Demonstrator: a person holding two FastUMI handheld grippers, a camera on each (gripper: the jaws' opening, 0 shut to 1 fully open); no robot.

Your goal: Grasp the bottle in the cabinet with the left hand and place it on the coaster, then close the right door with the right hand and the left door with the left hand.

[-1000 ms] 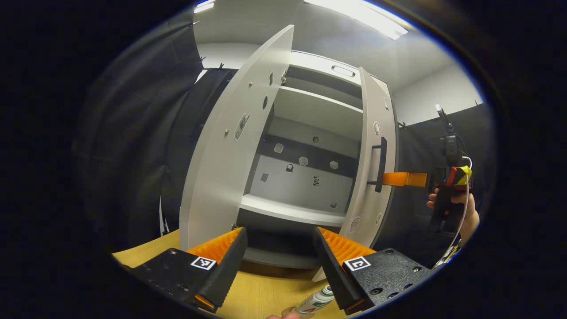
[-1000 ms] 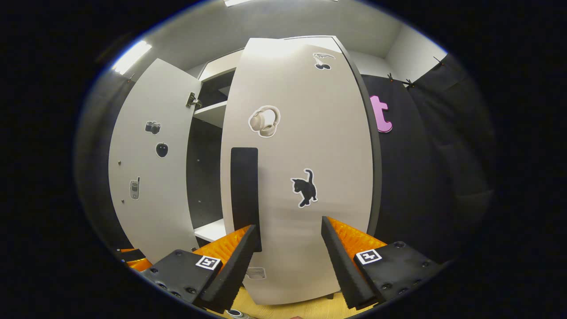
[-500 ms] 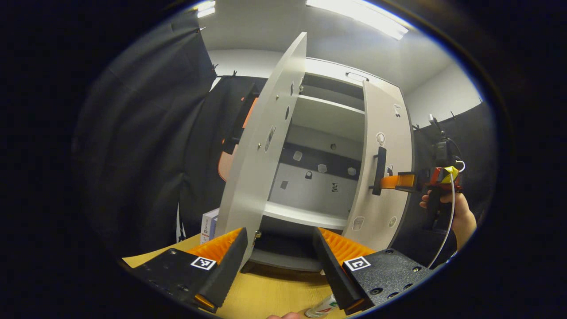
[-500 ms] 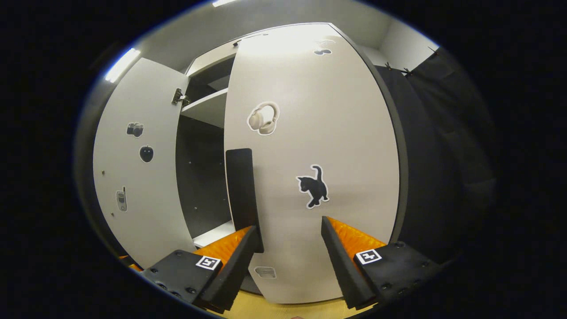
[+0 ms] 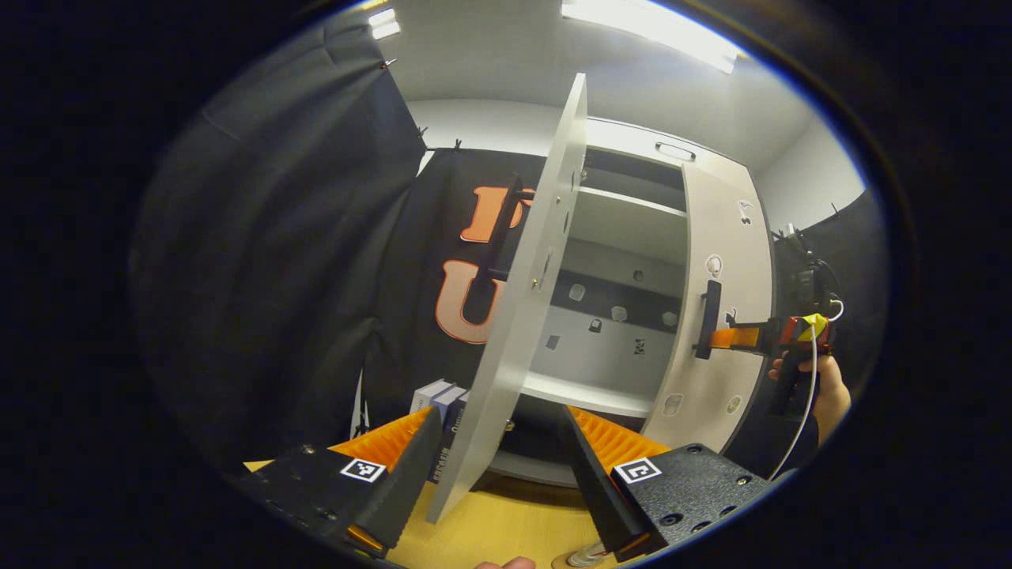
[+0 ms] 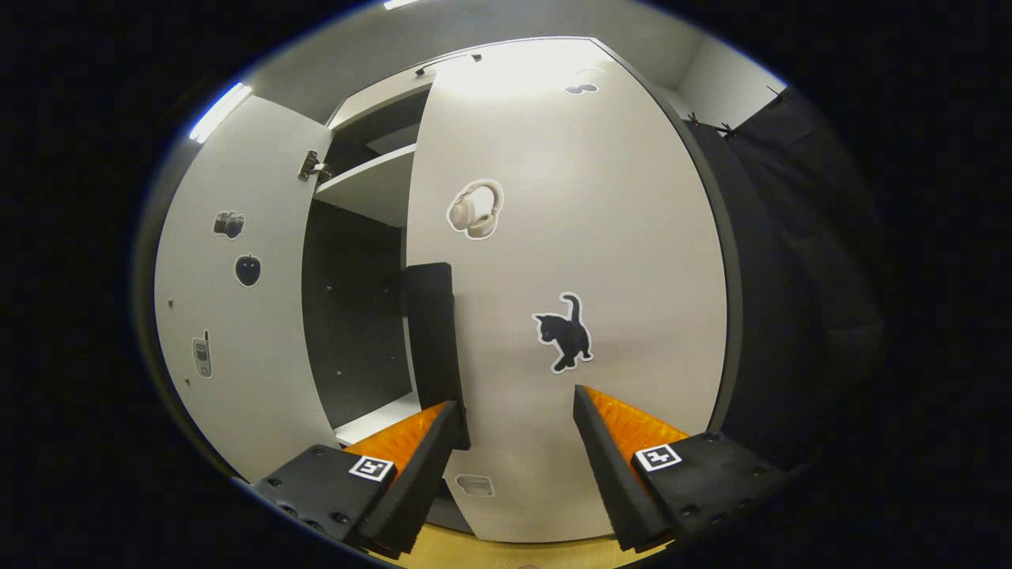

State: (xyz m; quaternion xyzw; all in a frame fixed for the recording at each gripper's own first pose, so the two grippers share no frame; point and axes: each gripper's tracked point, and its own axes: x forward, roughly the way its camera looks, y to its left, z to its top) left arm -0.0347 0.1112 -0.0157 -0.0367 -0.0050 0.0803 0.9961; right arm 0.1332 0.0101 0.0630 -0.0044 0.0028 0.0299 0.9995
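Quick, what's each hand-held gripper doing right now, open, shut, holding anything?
Left hand-held gripper: open, holding nothing, in front of the left door.
Right hand-held gripper: open, holding nothing, fingers against the right door by its handle.

Cool white light falls from long ceiling lamps (image 5: 656,24), one at the top of the left gripper view and another (image 6: 220,111) at the upper left of the right gripper view. The right door (image 6: 569,261) glares pale near its top. Cabinet shelves (image 5: 601,387) sit in soft shadow. Straight edges bow strongly (fisheye), and focus stays fairly sharp.
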